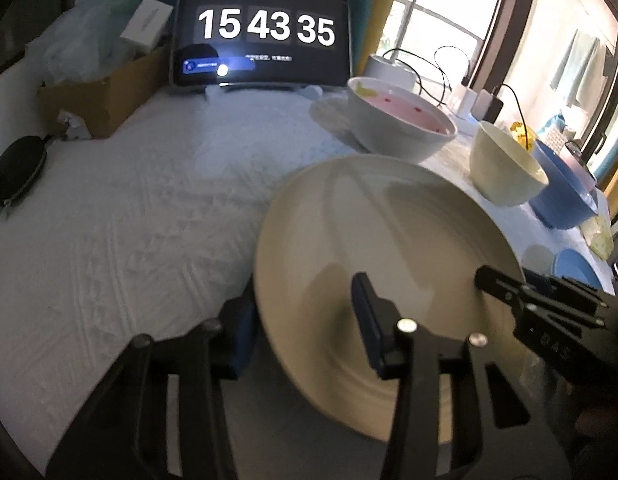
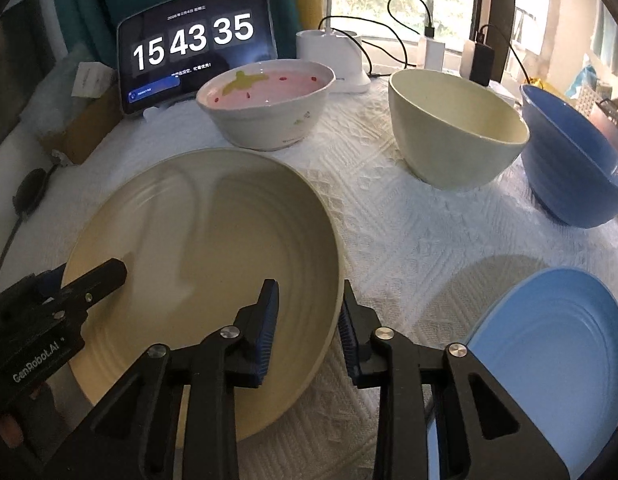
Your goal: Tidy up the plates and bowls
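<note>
A large cream plate is held tilted above the white cloth; it also shows in the left wrist view. My left gripper is shut on its left rim, one finger under and one on top. My right gripper straddles its right rim with a clear gap beside each pad, so it is open. A blue plate lies at the lower right. A pink-lined white bowl, a cream bowl and a blue bowl stand in a row behind.
A tablet clock stands at the back. A white device, chargers and cables sit by the window. A cardboard box and a black round case are at the left on the cloth.
</note>
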### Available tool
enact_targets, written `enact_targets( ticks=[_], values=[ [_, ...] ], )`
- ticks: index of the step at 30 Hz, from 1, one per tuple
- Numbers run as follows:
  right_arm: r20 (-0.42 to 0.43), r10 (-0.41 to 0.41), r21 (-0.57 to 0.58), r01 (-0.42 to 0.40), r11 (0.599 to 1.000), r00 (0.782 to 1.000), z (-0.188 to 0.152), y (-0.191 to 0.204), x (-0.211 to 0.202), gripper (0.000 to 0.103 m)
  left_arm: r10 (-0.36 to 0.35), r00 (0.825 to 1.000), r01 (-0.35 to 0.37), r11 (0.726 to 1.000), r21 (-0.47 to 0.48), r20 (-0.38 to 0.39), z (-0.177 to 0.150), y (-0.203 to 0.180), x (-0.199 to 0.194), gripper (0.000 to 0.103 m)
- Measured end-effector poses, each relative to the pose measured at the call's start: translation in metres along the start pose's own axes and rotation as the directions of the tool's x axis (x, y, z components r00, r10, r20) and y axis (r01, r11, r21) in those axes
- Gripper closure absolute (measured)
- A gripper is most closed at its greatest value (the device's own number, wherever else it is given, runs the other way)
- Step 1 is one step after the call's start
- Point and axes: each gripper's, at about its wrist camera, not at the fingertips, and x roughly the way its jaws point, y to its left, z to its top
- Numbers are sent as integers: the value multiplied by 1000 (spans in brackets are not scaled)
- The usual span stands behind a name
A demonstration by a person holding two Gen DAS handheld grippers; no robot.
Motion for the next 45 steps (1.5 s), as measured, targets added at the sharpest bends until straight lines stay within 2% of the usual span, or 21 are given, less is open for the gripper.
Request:
enact_targets(
  ticks=[3,7,24,32,45],
  values=[
    [8,2,-2,-2,1000,1000,-2,-2,-3,77,-2,1000,2,1000,-1,9,-1,1,-2,59],
    [31,4,-15,-3,1000,1000,-4,-2,-12,78,11,999,-11,1000,13,33,-4,-2,-8,59],
    [117,4,12,-5,1000,993,-12,-17,-57,78,-23,993,18,999,42,116,-13,-28,-49,59],
    [143,-12,50,5,999,990,-22,-34,-75,78,-46,991,36,996,78,126,-20,-52,-59,59],
    [177,-49,125,27,992,983,-39,-83,-100,78,-93,988,73,985,158,120,-25,-105,-66,59]
  ],
)
